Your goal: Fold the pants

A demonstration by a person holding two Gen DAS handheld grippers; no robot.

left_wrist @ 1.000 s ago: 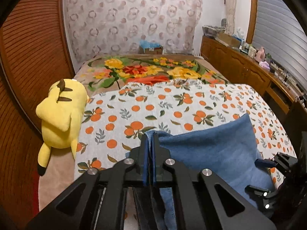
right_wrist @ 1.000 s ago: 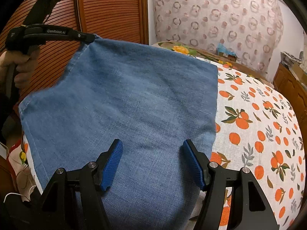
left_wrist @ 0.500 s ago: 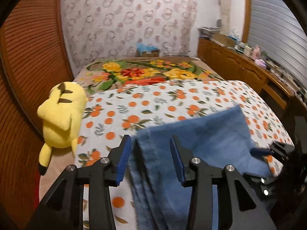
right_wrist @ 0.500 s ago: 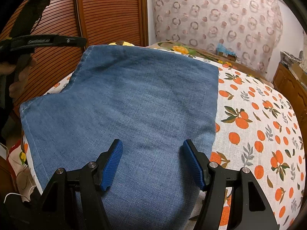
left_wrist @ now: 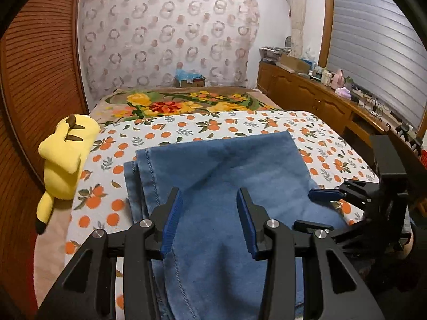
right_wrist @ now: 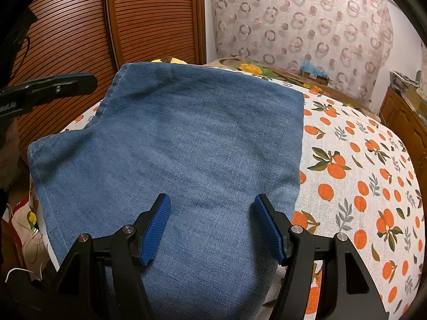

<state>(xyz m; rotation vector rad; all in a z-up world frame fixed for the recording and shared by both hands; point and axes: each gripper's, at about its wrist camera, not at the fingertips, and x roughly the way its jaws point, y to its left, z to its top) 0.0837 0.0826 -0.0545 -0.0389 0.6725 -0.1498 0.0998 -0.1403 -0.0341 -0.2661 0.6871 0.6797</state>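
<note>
Folded pants [left_wrist: 226,176] lie flat (both tongs gaping), bedspread [left_wrist: 267,128] beyond.

The blue denim pants [right_wrist: 186,160] lie folded flat on the orange-print bedsheet [right_wrist: 360,186], layers stacked, stitched hem edges offset along their left side, the far edge straight, the near end draping over the bed's edge.

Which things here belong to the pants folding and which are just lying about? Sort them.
Job: blue denim pants; left claw, open; right claw, open.

Lying about: yellow plush toy; floral blanket; cardboard box; clutter on the wooden sideboard.
</note>
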